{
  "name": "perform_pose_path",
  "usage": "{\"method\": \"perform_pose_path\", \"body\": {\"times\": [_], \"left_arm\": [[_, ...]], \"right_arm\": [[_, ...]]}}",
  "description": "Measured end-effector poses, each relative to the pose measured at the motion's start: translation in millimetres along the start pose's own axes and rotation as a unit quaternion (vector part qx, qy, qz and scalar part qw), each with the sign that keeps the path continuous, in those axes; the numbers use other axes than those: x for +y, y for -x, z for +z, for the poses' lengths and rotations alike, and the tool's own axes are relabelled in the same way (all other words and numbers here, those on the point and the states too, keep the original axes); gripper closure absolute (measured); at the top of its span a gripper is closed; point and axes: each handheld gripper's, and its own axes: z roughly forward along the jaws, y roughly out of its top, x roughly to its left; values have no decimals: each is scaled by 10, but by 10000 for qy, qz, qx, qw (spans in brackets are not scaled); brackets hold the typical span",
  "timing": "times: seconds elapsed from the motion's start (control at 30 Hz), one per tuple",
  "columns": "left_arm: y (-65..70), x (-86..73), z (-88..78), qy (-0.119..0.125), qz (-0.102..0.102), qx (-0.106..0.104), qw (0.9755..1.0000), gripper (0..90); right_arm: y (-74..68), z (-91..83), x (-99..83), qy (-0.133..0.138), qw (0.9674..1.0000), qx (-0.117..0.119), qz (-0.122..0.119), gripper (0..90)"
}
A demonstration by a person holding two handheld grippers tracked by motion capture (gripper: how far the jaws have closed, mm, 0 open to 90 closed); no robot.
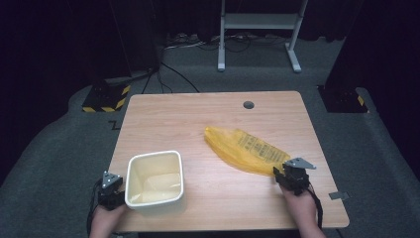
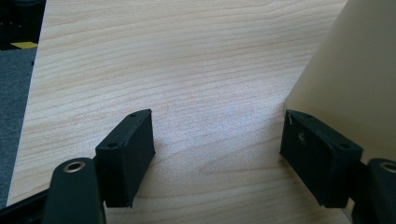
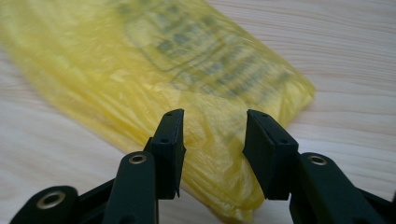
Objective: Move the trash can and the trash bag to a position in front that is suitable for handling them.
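Right gripper (image 3: 212,140) is sitting at the near end of the yellow plastic bag (image 3: 154,74), jaws partly open with the crinkled bag end lying between them; the pads are standing clear of the plastic on both sides, so nothing is being gripped. In the high view the right gripper (image 1: 283,174) is resting at the table's (image 1: 208,106) front right, with the bag (image 1: 245,148) stretching away from it.

Bag is lying flat on the wood, long axis running diagonally: the near end is pointing toward the front right at the gripper, the far end toward the table's middle. Printed side is facing up.

Left gripper (image 2: 217,154) is standing wide open over bare wood, holding nothing, one jaw just beside the wall of the cream tub (image 2: 355,79). From above, that gripper (image 1: 112,189) is sitting at the tub's (image 1: 154,198) left, front left of the table.
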Motion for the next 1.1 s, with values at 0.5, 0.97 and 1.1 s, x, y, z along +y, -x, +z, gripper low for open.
{"method": "perform_pose_path", "body": {"times": [0.5,0.97,1.1], "left_arm": [[1,0,1,1,7,2,10000,259],[-20,-1,-5,17,-53,-64,10000,258],[-18,-1,-5,18,-55,-67,10000,257]], "right_arm": [[-598,-90,221,426,9949,636,-662,550],[-560,286,178,-124,9972,524,-527,569],[-526,281,178,-133,9977,423,-522,570]]}}
